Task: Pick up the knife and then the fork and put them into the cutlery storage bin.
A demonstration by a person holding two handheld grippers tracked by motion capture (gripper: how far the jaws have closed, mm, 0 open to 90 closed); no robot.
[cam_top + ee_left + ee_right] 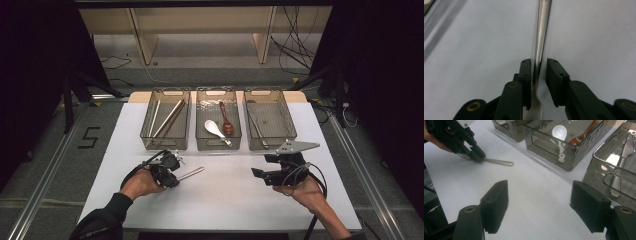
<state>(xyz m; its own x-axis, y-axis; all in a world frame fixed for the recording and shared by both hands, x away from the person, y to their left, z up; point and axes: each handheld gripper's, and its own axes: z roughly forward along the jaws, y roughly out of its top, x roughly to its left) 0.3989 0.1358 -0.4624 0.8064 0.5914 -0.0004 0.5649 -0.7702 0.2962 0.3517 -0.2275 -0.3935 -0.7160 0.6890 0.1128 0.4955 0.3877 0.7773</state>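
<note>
A metal utensil (192, 173) lies flat on the white table, its handle pointing right. My left gripper (175, 175) straddles it. In the left gripper view the handle (543, 25) runs up between the jaws of that gripper (539, 65); it touches the left pad, and a thin gap shows at the right pad. The right gripper view shows the same gripper (477, 155) low over the utensil (499, 162). My right gripper (257, 175) hovers at the table's right with its jaws wide apart (539, 192) and nothing between them.
Three smoky plastic bins stand in a row at the back. The left bin (170, 91) holds chopsticks (167, 120). In the middle bin (216, 91) lie a white spoon (214, 128) and a brown spoon (227, 125). A metal utensil (256, 127) rests in the right bin (267, 91).
</note>
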